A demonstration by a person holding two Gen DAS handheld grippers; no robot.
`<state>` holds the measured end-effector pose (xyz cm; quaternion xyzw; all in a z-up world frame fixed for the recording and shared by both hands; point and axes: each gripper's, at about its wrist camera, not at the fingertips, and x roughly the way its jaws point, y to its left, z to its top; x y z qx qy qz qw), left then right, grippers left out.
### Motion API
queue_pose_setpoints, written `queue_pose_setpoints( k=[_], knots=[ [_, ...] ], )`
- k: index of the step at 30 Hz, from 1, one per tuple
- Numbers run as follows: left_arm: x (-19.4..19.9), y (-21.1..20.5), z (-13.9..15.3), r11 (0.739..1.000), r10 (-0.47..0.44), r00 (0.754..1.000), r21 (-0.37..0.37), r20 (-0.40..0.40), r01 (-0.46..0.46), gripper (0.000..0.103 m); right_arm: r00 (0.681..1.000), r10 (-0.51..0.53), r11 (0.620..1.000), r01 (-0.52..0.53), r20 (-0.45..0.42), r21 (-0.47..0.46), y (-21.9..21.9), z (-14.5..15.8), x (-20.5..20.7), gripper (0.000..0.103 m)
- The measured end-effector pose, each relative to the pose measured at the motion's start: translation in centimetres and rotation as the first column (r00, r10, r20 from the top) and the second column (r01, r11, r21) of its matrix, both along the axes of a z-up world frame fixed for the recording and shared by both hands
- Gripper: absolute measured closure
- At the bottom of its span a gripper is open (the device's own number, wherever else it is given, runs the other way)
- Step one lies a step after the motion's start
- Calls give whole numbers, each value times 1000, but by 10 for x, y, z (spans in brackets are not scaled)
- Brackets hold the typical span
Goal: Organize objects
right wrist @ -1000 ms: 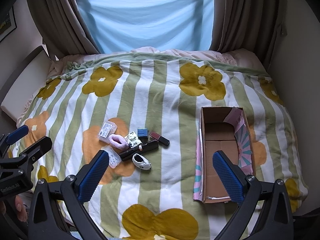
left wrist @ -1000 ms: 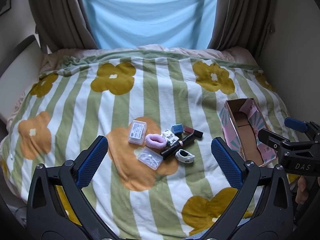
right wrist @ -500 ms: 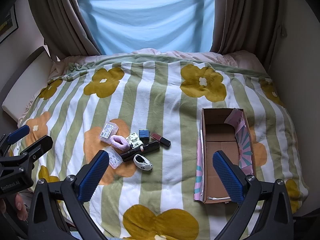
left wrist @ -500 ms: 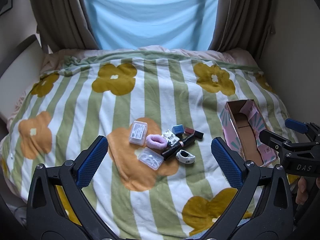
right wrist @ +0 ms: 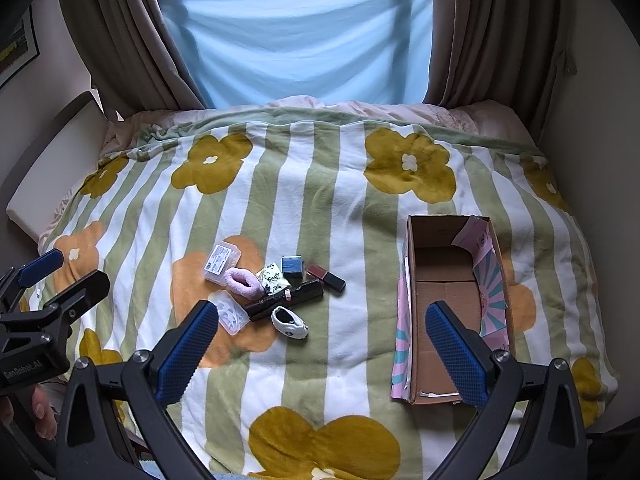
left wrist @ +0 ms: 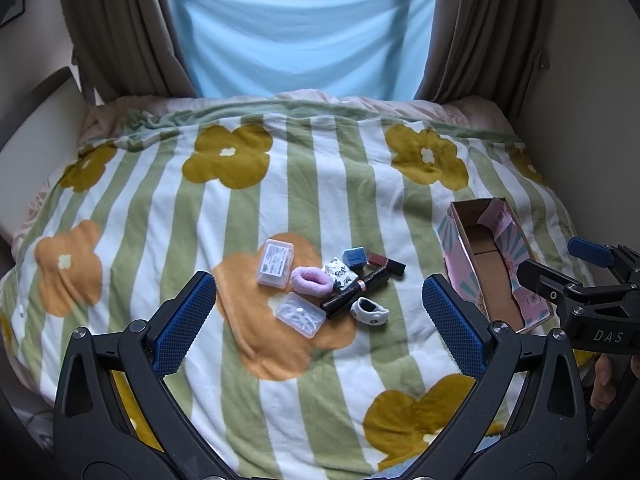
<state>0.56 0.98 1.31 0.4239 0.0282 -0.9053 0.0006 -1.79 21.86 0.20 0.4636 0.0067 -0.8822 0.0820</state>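
Note:
A cluster of small items lies mid-bed: two clear plastic cases (left wrist: 275, 263) (left wrist: 300, 314), a pink scrunchie (left wrist: 311, 280), a patterned packet (left wrist: 341, 270), a blue box (left wrist: 355, 256), a dark red lipstick (left wrist: 386, 264), a black tube (left wrist: 356, 286) and a white clip (left wrist: 370, 311). The same cluster shows in the right wrist view, with the scrunchie (right wrist: 242, 282) and black tube (right wrist: 285, 299). An open, empty cardboard box (right wrist: 448, 296) with pink sides lies to their right (left wrist: 490, 268). My left gripper (left wrist: 316, 320) is open and empty, near of the cluster. My right gripper (right wrist: 320, 344) is open and empty, near of the box.
The bed carries a green-striped flowered blanket (left wrist: 304, 184). Brown curtains (left wrist: 120, 28) and a blue sheet (left wrist: 296, 28) hang behind it. A wall (left wrist: 580, 120) runs along the right side, a white headboard panel (left wrist: 36, 128) along the left.
Both grippers have drifted slightly, so the bed sits a touch lower in view. The items and box have not moved. Both grippers stay open.

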Motion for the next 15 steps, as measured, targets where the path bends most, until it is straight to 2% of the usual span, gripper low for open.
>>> queue_pose_setpoints(
  k=[15],
  knots=[
    [3, 1, 2, 1000, -1, 1000, 4, -5, 1, 1, 1000, 0, 1000, 0, -1, -2, -1, 1, 0, 0]
  ],
)
